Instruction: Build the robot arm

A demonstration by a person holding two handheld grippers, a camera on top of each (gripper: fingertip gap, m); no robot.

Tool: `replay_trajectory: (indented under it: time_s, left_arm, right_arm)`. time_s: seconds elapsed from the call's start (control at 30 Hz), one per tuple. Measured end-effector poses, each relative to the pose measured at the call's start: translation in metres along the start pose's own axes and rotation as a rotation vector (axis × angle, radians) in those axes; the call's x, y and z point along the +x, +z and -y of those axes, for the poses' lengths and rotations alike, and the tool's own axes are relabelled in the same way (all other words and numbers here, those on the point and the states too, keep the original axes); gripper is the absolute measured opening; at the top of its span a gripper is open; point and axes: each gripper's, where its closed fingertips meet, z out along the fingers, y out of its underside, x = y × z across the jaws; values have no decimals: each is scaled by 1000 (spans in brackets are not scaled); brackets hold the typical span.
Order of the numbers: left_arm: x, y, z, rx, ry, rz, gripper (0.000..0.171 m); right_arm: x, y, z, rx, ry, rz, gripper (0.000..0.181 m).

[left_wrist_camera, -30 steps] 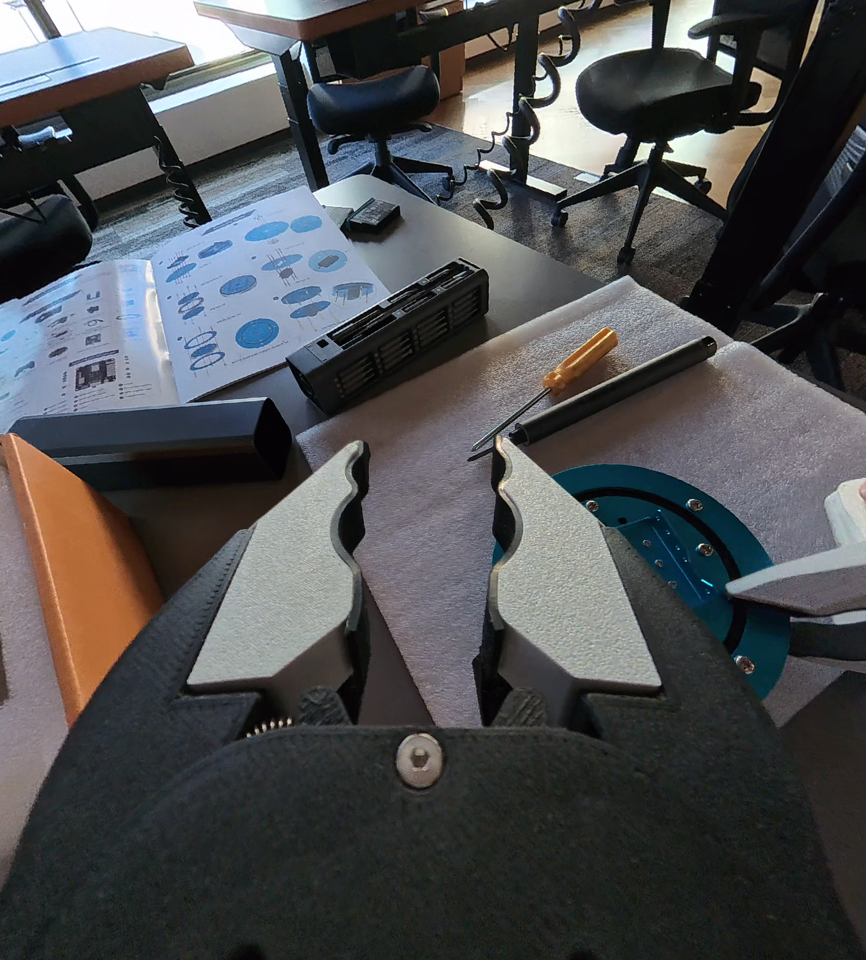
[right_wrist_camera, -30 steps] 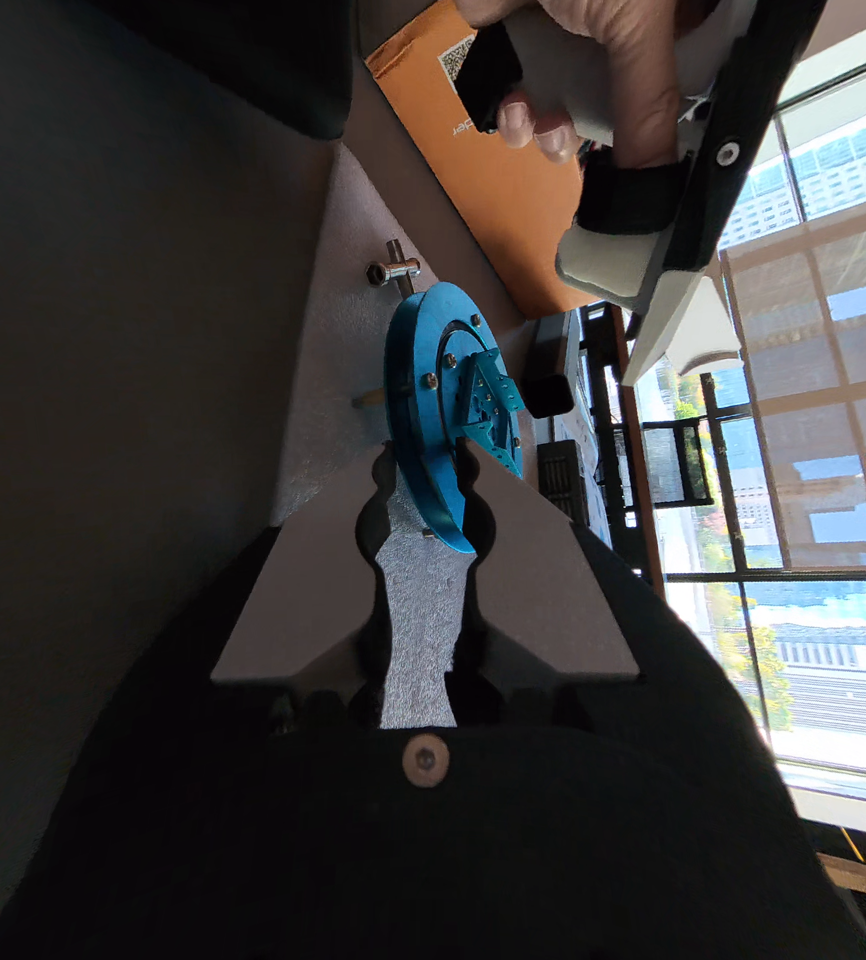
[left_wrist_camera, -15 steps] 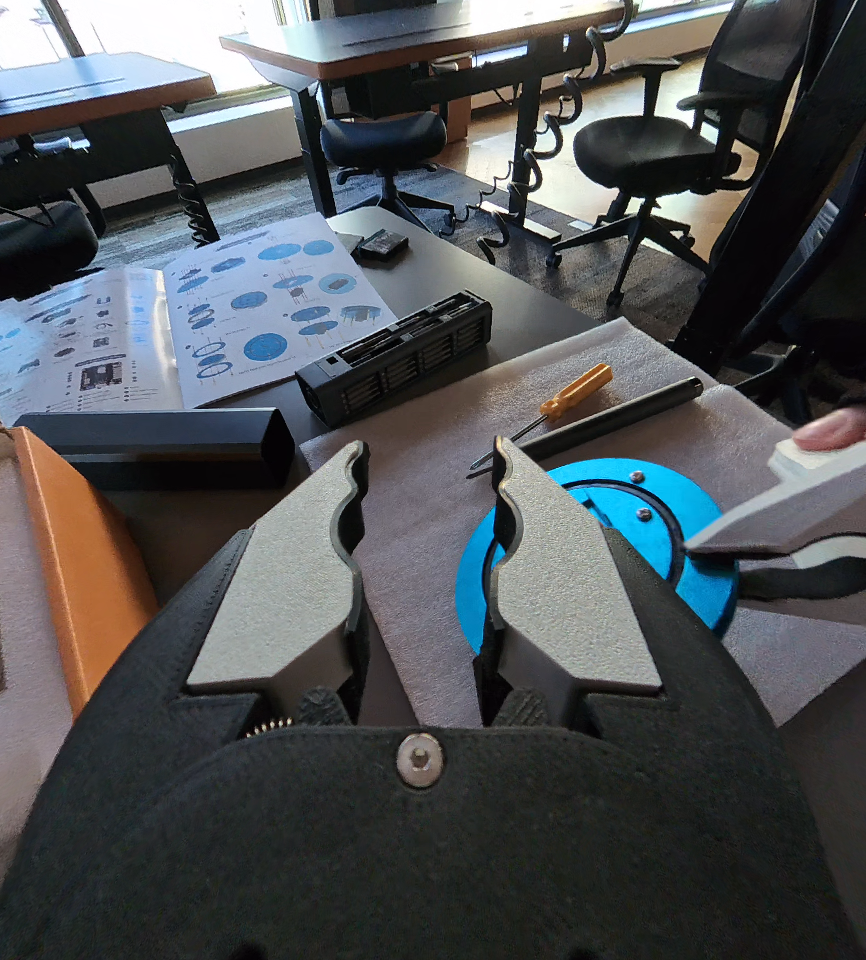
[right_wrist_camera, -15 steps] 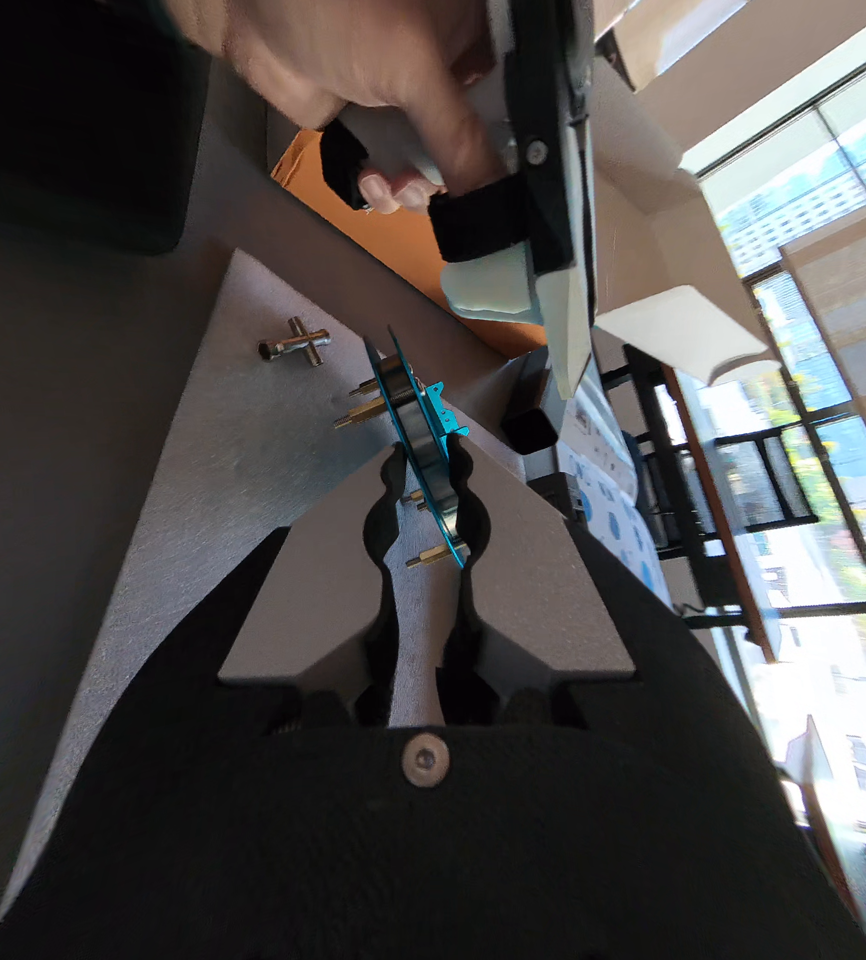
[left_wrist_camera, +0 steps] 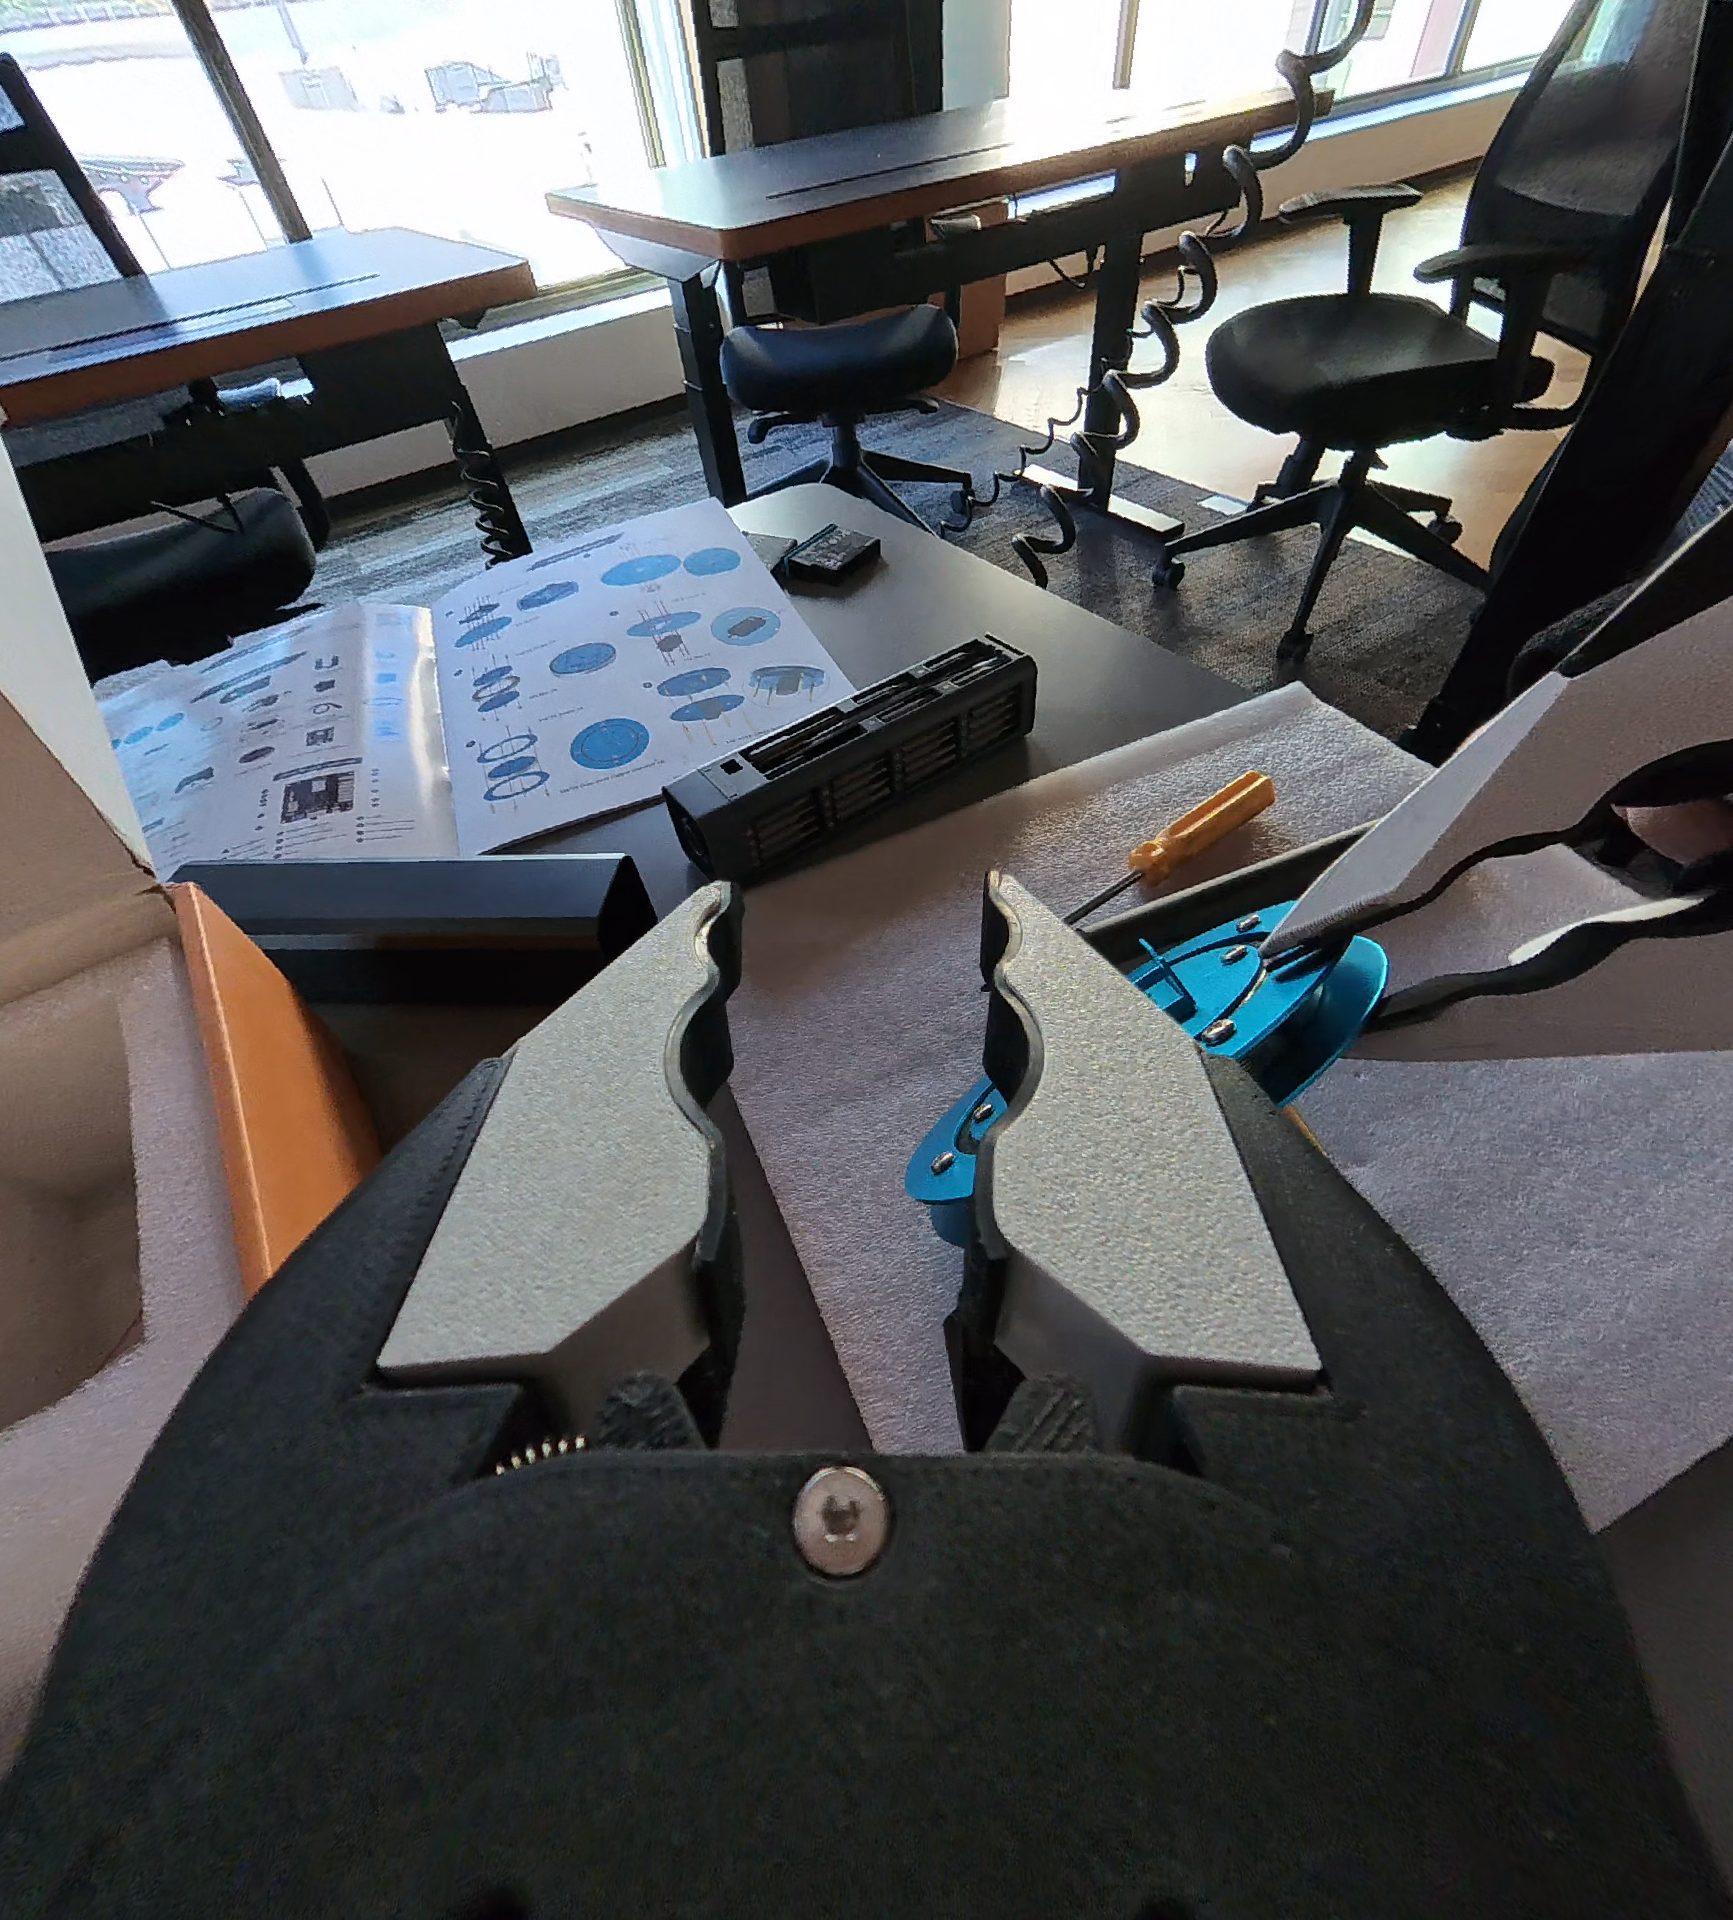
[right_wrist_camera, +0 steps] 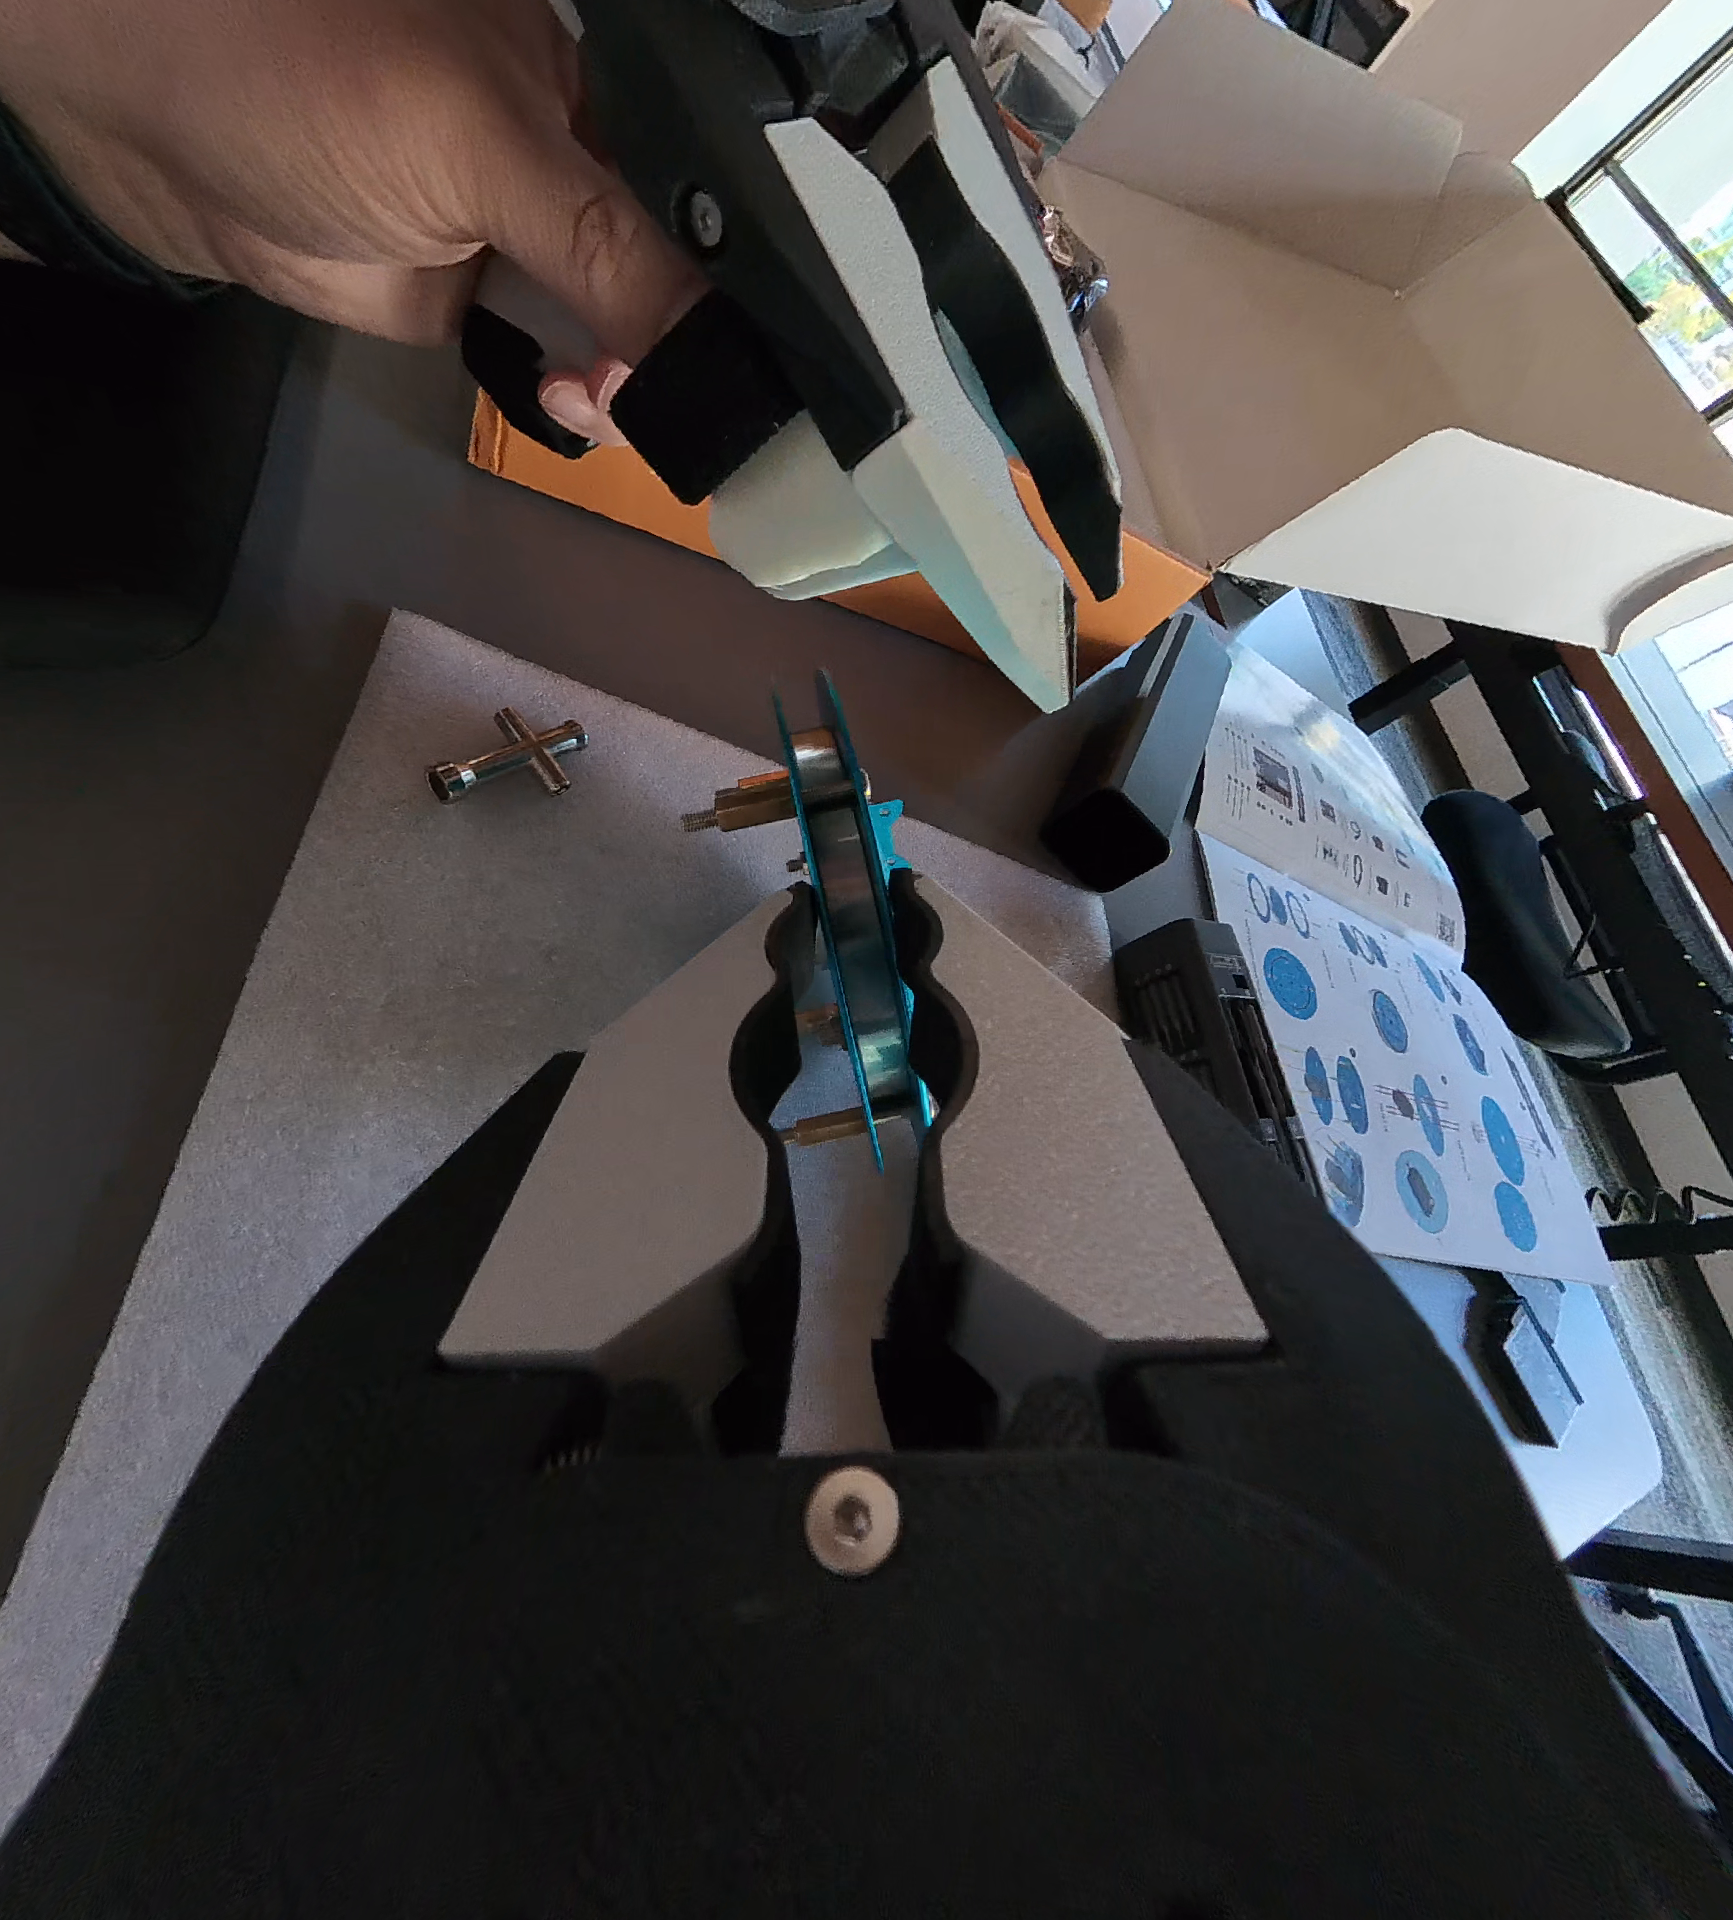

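My right gripper (right_wrist_camera: 846, 902) is shut on the rim of a blue two-plate disc assembly (right_wrist_camera: 838, 821) with brass standoffs (right_wrist_camera: 737, 819). It holds the assembly on edge above the grey foam sheet (right_wrist_camera: 405, 987). In the left wrist view the disc (left_wrist_camera: 1246, 997) hangs tilted, partly behind my right finger, with the right gripper (left_wrist_camera: 1298, 935) clamped on its far rim. My left gripper (left_wrist_camera: 860, 914) is open and empty, just left of the disc. In the right wrist view the left gripper (right_wrist_camera: 1075, 644), held by a hand, hovers above the disc.
On the foam lie a cross-shaped metal wrench (right_wrist_camera: 519, 758), an orange-handled screwdriver (left_wrist_camera: 1205, 821) and a black rod (left_wrist_camera: 1215, 894). A black vented case (left_wrist_camera: 851, 758), an open manual (left_wrist_camera: 550, 707), a dark rectangular tube (left_wrist_camera: 426, 904) and an orange-edged box (left_wrist_camera: 270, 1091) lie beyond. Desks and chairs stand behind. The right tips stand about 11 cm off the cross-shaped metal wrench (right_wrist_camera: 519, 758).
The right gripper has raised the blue disc off the foam and turned it from flat to on edge. The left gripper has stayed open and risen a little.
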Motion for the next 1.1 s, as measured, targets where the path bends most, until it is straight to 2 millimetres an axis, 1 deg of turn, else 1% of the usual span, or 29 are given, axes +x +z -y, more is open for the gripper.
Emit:
replay_trajectory:
  time_s: [0.03,0.13,0.3,0.47,0.57,0.7,0.77,0.87,1.1]
  left_arm:
    - [0,0,0,1,3,1,45]
    - [1,-2,2,7,6,2,44]
    - [4,-1,0,-2,4,-15,44]
    - [9,-1,0,-7,9,-32,44]
    - [9,-1,0,-7,5,-35,44]
    - [9,0,-2,-14,-13,-44,44]
    - [9,2,-4,-23,-23,-51,44]
    - [11,4,-7,-39,-40,-68,45]
    - [12,8,-16,-79,-77,-98,45]
  right_arm:
    - [-2,-1,0,4,4,-5,14]
    - [-14,-5,-1,21,0,-36,14]
    - [-40,-12,-8,16,-119,-133,14]
    - [-61,-12,-15,37,-218,-146,16]
    - [-61,-12,-16,58,-264,-165,16]
    - [-64,-10,-20,81,-273,-152,18]
    - [-67,-9,-25,80,-231,-118,21]
    - [-72,-7,-37,58,-148,-45,31]
    - [-73,-8,-37,64,-184,-58,31]
